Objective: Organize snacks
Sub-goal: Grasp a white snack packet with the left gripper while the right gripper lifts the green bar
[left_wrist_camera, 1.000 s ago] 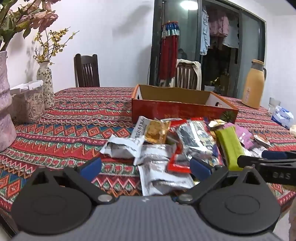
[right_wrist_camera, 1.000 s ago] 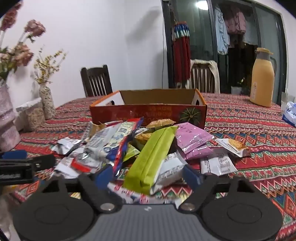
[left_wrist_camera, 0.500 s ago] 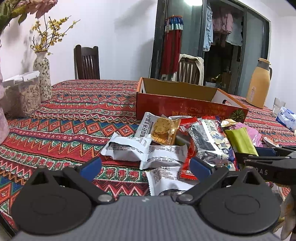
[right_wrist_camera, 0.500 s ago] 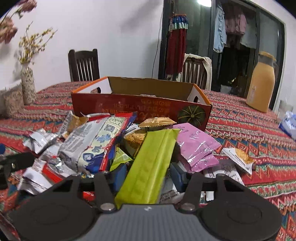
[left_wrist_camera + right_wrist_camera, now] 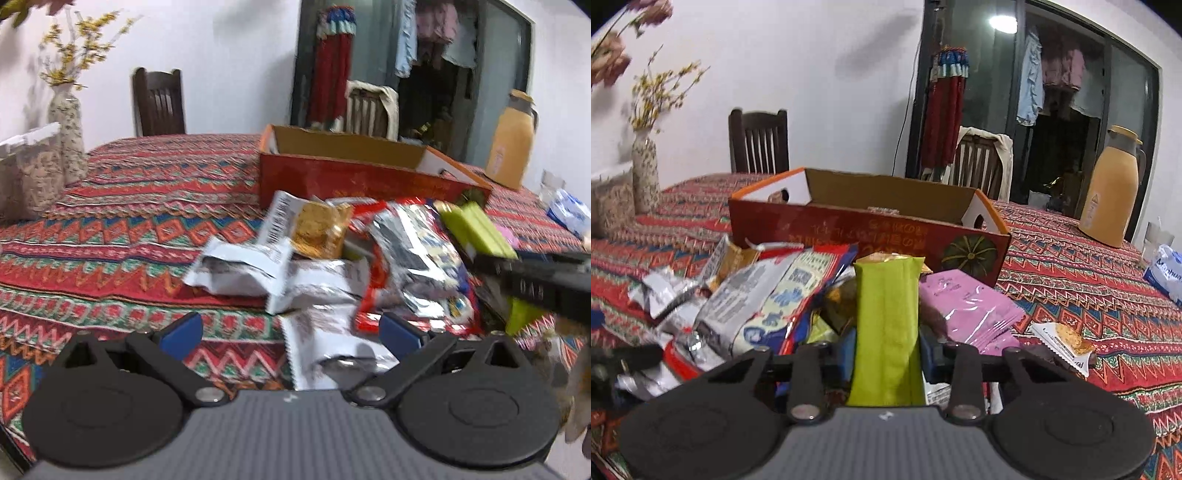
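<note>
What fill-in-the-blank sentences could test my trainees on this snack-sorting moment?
1. The right gripper is shut on the ____ packet.
2. The left gripper is ____, holding nothing.
3. The cardboard box stands ____ the snack pile.
4. The pink packet lies to the ____ of the green packet.

Missing words: green; open; behind; right

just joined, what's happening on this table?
A person with two handheld grippers is sorting a heap of snack packets in front of an orange cardboard box. The right gripper has its jaws shut on a long green packet. The left gripper is open, hovering over white and silver wrappers. The green packet is not yet in the box.
</note>
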Motion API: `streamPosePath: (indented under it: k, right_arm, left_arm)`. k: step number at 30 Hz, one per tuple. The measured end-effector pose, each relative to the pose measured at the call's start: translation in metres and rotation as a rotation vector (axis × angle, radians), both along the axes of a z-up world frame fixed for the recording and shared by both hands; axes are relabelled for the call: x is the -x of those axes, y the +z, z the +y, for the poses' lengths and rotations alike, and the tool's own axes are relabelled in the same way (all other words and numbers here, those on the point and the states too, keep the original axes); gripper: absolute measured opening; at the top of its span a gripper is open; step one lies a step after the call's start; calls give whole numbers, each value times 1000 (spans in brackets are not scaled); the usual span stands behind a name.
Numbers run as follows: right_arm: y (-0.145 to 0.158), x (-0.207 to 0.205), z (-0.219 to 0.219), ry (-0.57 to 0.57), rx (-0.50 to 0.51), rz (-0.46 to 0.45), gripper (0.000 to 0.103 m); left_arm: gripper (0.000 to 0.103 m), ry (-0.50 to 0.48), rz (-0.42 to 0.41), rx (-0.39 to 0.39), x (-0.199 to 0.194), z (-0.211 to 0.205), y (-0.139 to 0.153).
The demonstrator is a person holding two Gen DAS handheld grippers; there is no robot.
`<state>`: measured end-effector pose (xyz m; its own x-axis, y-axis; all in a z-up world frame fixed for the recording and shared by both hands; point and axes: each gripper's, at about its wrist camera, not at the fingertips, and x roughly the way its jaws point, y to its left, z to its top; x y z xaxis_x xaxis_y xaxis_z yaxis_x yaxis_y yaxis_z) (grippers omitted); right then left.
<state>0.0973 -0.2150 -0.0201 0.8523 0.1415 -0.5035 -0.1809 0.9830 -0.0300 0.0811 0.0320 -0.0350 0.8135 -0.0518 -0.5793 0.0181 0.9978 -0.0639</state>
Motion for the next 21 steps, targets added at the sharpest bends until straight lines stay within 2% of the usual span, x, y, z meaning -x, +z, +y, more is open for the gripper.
streamPosePath:
  k: [6,13,21]
  right_arm:
    - [11,9,-13,-20,-85,-67,33]
    - [8,24,-26,7,-145,-73,34]
    - [-5,38,-31,52,-200,-61,34]
  left_arm:
    - [103,-45,33,-32,-6,-21,-5]
    - [103,-24,88,-28,-16,-32,-13]
    - [103,23,94,-11,-16,-32,-13]
